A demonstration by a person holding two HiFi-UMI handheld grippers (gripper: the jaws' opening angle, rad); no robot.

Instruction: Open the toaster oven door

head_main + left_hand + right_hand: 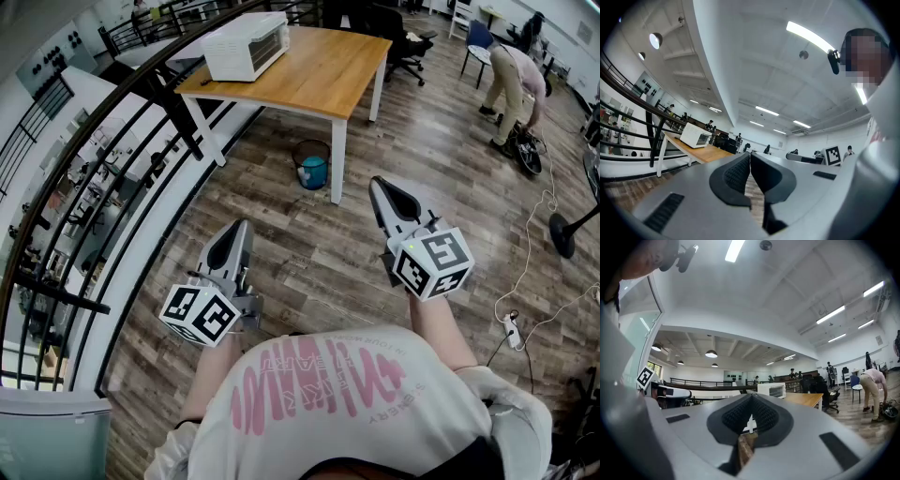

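Clock is from the operator, 12 = straight ahead, head view unless noted.

Shirt (328, 403) fills the bottom of frame. Both claws are held out over the wood floor (309, 253), roughly level, noses toward 12, well apart from each other and touching nothing.

Left claw (240, 225) at 11: clenched and empty. In its own view the pads (736, 174) meet at the tips with only floor showing through the slit below.

Right claw (379, 185) at 1, a bit further forward: clenched, pads (764, 417) together, nothing held.

Railing (112, 187) runs along 9 to 11, black bars, with a drop to a lower level behind it.

Power strip (512, 328) lies on the floor at 2, its white cord trailing away. Fan (572, 230) base is further out at 2, cut by the frame edge.

Bin (311, 164) at 12, on the floor just beside the near desk leg.

Desk (309, 80) at 12, well beyond the claws, wood top on white legs.

Toaster (246, 45) at 11, on the far left corner of the desk, near the railing. White box, upright. The left claw view shows its glass front (696, 136); the door looks closed, but it is small in frame. Neither claw is anywhere near it.

Chair (403, 42) sits behind the desk at 12 to 1. A person (516, 80) is bent over at 1 to 2, far side of the room.
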